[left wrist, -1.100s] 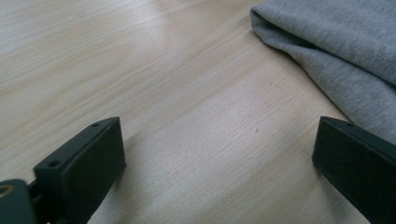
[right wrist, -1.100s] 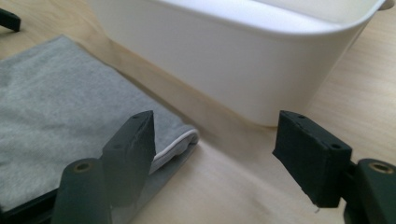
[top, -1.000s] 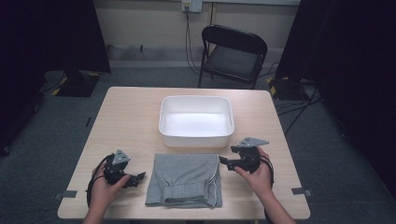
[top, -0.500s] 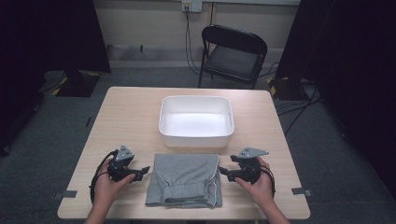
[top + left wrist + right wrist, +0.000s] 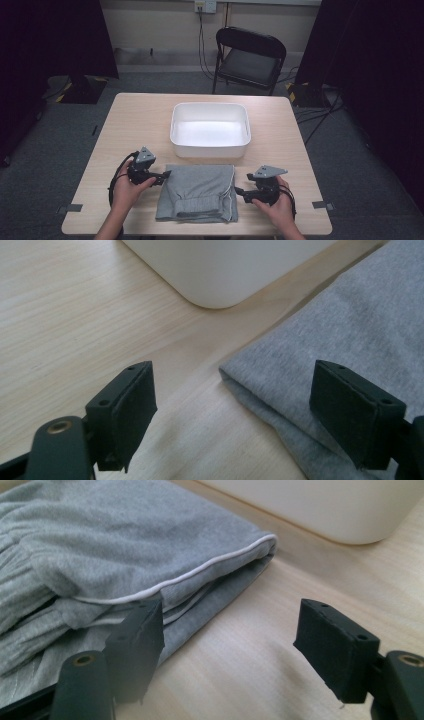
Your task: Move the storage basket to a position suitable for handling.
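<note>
Closing in on the folded grey garment (image 5: 197, 192) from both sides, near the front edge of the table (image 5: 125, 120), just in front of the white tub (image 5: 210, 131). Left gripper (image 5: 162, 176) coming in at the garment's left edge, further forward than a second ago, jaws having just been narrowing a little yet gaping wide, one pad over bare wood and the other hovering over the cloth's corner (nothing pinched). Right gripper (image 5: 240, 191) sinking toward the right, piped edge, likewise released, its near pad probably brushing the fold, though hard telling contact from that angle. Grasping nothing so far on either side. Suggesting a two-sided pickup being lined up, likely for lifting the bundle toward the tub.
</note>
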{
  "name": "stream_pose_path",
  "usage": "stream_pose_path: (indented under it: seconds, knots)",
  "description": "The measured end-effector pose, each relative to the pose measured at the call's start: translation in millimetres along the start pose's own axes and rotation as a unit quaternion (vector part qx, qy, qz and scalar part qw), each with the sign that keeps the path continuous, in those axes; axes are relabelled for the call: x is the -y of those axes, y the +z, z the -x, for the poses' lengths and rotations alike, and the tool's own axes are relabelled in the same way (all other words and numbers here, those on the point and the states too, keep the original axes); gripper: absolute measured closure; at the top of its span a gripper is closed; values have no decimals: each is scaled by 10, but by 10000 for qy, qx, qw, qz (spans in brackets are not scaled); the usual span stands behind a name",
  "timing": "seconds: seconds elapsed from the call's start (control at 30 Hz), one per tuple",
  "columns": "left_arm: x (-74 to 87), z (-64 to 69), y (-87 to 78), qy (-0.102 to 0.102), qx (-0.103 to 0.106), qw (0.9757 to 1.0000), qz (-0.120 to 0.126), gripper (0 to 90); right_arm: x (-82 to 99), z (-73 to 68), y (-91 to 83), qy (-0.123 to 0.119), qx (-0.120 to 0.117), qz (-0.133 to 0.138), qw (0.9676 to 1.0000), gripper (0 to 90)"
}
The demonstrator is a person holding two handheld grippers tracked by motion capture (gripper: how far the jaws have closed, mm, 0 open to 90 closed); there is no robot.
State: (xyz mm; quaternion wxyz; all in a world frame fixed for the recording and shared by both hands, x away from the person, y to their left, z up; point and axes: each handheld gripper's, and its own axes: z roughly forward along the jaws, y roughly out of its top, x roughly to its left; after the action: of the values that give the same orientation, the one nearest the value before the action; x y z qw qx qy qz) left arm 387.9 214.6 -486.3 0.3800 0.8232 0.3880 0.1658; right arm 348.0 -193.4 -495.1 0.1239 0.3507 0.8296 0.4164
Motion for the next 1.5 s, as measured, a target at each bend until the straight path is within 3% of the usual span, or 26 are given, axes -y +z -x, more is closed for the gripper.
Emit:
stream_pose_path:
  seconds: [0.33, 0.63, 0.8, 1.17, 1.2, 1.27, 1.3, 1.47, 1.5]
  knots:
    - [0, 0, 148, 118, -22, 9998, -148, 229, 34, -97, 17, -157, -58, -28, 9999, 263]
    - [53, 12, 182, 13, -16, 9998, -210, 253, 67, -190, 33, -201, -123, -99, 9997, 255]
    - [44, 33, 183, 222, -46, 9995, -201, 283, 102, -265, 76, -273, -168, -153, 9994, 255]
    - [42, 60, 171, 322, -15, 9993, -201, 360, 73, -386, 77, -393, -274, -129, 9988, 263]
    - [36, 68, 171, 337, -36, 9992, -217, 361, 95, -407, 99, -438, -297, -274, 9982, 322]
    - [31, 72, 172, 299, -45, 9993, -230, 365, 110, -432, 115, -640, -333, -285, 9970, 363]
    - [31, 72, 172, 299, -45, 9993, -230, 368, 110, -432, 115, -640, -333, -285, 9970, 363]
    - [40, 73, 174, 257, -69, 9994, -208, 372, 104, -423, 115, -643, -297, -223, 9972, 563]
    - [40, 73, 174, 257, -69, 9994, -208, 372, 104, -423, 115, -643, -297, -223, 9972, 563]
